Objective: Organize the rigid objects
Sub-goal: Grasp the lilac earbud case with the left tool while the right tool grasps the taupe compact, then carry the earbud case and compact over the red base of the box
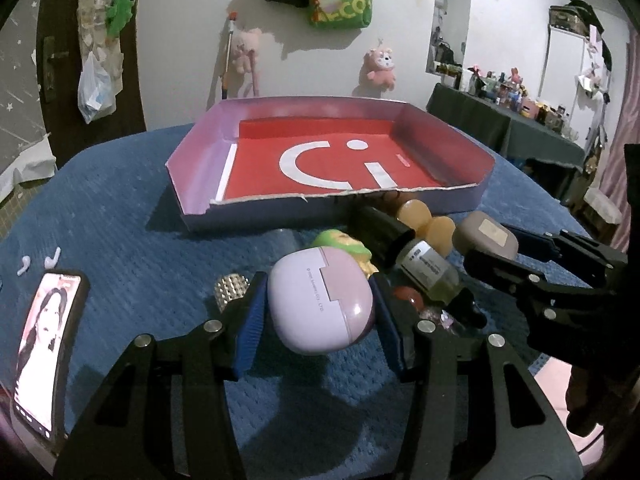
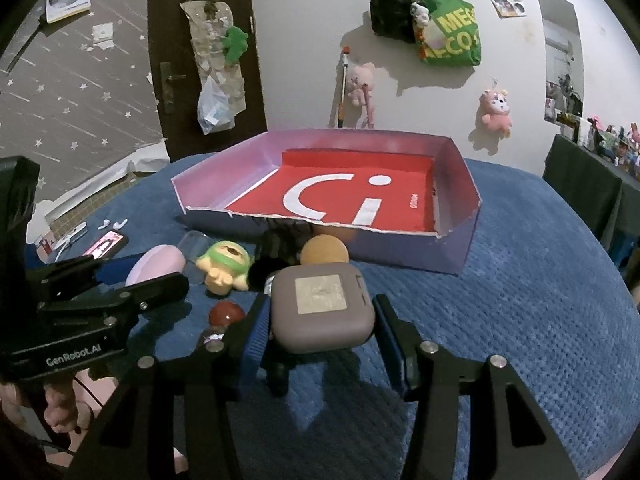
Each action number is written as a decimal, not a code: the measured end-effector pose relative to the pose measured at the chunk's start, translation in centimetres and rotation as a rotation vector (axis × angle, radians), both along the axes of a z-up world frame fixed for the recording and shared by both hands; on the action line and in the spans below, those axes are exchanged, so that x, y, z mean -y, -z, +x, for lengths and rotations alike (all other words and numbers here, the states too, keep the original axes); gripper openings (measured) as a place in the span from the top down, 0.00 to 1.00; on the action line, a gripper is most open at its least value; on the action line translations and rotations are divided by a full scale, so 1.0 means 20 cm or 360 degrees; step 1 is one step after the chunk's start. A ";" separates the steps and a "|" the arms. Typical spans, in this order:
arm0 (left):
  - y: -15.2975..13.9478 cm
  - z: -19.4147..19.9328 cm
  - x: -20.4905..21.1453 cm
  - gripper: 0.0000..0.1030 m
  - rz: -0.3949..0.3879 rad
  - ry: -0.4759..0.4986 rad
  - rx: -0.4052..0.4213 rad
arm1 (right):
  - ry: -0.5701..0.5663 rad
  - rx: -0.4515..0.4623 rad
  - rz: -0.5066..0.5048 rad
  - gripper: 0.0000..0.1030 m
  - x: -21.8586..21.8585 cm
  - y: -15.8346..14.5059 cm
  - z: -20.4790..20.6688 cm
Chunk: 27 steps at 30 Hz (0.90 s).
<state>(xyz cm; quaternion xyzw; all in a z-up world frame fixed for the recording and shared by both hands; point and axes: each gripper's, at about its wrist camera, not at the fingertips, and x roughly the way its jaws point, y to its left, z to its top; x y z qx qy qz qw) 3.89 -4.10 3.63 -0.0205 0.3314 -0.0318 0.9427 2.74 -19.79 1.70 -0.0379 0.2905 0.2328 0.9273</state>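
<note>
Left hand-held gripper (image 1: pixel 318 316) is closed on a lilac earbud case (image 1: pixel 320 300), blue pads pressed to both its sides. Right hand-held gripper (image 2: pixel 322 326) is clamped the same way on a taupe square case (image 2: pixel 322 306) with a pale sticker on top. Both cases are held just short of the box, over the clutter.

Seen only from the left wrist: a dropper bottle (image 1: pixel 434 272) with dark cap, a studded silver item (image 1: pixel 229 289) beside the left pad. Seen only from the right wrist: a clear cup (image 2: pixel 192 242), a person's fingers (image 2: pixel 60 412) under the left tool.

Counted on the blue-covered desk (image 2: pixel 520 320): one green-and-yellow toy figure (image 2: pixel 224 266), one red ball (image 2: pixel 227 313), one tan rounded piece (image 2: pixel 323 251), one dark bottle (image 1: pixel 380 228), one phone (image 1: pixel 46 348) with lit screen, two white earbuds (image 1: pixel 38 262).

One shallow lilac-walled box (image 1: pixel 200 148) with red floor and white lettering is placed behind the clutter; nothing is seen lying in it.
</note>
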 end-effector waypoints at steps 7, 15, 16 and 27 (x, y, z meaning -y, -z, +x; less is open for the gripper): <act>-0.06 0.04 -0.03 0.53 -0.0004 -0.0007 0.0039 | -0.0036 0.0018 0.0004 0.48 -0.05 -0.04 0.03; -0.14 0.12 -0.06 0.53 0.0001 0.0003 0.0101 | -0.0048 0.0047 0.0003 0.48 -0.08 -0.10 0.08; -0.14 0.12 -0.06 0.53 0.0003 0.0005 0.0107 | -0.0048 0.0048 0.0002 0.48 -0.09 -0.11 0.09; -0.24 0.25 -0.09 0.53 -0.0002 0.0008 0.0139 | -0.0021 0.0039 0.0042 0.48 -0.07 -0.21 0.21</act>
